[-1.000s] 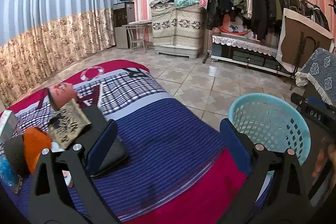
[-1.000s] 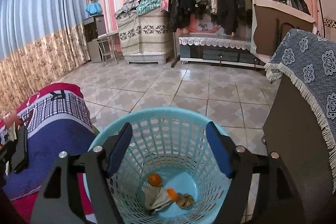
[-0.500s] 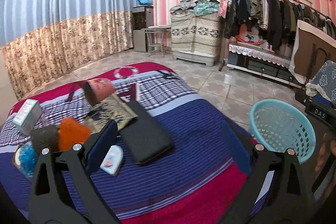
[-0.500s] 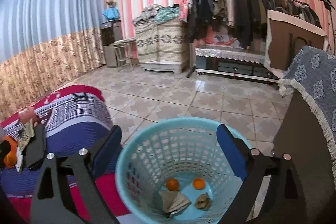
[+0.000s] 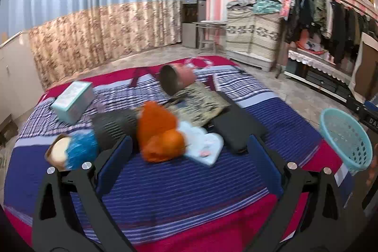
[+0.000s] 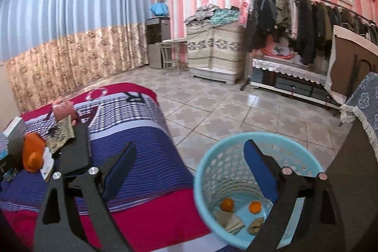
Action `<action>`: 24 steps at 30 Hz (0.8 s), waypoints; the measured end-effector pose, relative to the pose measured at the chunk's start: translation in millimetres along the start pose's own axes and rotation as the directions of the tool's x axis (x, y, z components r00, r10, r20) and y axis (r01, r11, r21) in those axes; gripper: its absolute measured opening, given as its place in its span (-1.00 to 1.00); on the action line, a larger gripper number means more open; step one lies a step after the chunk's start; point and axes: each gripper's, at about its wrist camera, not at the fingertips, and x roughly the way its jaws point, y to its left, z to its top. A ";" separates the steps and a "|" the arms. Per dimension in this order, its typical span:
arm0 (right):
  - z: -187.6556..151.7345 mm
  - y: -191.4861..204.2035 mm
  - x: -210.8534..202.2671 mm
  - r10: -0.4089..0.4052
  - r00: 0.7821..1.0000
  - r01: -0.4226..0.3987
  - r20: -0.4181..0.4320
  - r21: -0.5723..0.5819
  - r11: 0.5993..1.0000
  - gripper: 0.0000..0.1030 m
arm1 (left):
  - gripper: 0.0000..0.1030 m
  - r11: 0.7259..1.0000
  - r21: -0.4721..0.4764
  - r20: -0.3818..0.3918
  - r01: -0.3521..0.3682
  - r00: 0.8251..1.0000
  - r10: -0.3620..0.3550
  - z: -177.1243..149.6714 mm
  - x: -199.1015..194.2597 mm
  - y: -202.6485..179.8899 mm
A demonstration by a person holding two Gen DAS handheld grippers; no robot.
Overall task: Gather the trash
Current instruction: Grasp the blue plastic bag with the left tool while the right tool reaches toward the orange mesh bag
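Striped blanket (image 5: pixel 189 181) over tiled floor (image 6: pixel 236 110), turquoise basket (image 6: pixel 208 176) beside; both tools gape empty

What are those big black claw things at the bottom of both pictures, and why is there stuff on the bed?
Those claws are two grabbers that a person holds, one per hand. Each has a small camera looking along its fingers, so each picture comes from one grabber. The left gripper looks at the bed, where an orange bag, a teal box, a black case and other things lie. The right gripper looks beside the bed at a blue basket holding two oranges and scraps. Both grabbers are open and hold nothing.
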 end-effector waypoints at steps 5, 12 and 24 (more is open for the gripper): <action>-5.4 20.0 -1.0 0.024 1.000 -0.024 -0.012 -0.036 0.999 0.91 | 0.89 0.997 -0.032 -0.012 -0.067 0.998 0.067 -10.3 -6.4 36.2; -13.7 51.4 2.7 0.107 0.993 -0.110 -0.050 -0.063 0.992 0.91 | 0.89 0.985 -0.081 -0.066 -0.153 0.987 0.148 -32.6 -7.6 91.5; -29.8 111.2 15.0 0.229 0.964 -0.248 -0.137 -0.140 0.959 0.91 | 0.89 0.967 -0.106 -0.150 -0.230 0.966 0.213 -47.5 19.0 145.1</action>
